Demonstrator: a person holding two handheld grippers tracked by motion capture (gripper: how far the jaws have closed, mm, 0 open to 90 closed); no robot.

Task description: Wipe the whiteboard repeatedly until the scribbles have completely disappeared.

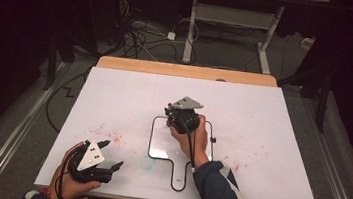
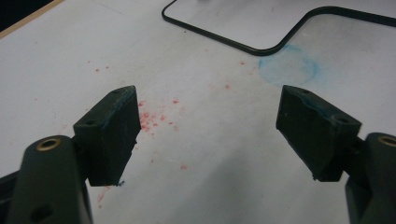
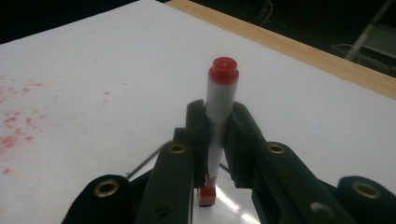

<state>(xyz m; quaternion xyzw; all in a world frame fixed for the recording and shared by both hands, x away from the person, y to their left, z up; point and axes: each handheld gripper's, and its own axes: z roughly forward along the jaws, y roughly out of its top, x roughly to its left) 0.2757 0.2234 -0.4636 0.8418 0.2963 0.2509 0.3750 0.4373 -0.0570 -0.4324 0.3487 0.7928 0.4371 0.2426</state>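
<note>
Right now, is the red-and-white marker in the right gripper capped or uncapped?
Uncapped, apparently: the red-and-white marker, clamped by the right gripper, shows a bare red tip pointing down at the black-rimmed whiteboard.

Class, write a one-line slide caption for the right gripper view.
Right claw shut on an upright red-capped marker, above a white table flecked with red.

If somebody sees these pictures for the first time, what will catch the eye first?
The right gripper, over the small black-rimmed whiteboard at the table's middle, has its fingers shut on a red-capped marker. The left gripper is open near the front left corner. Red specks and a blue smudge stain the white tabletop.
</note>
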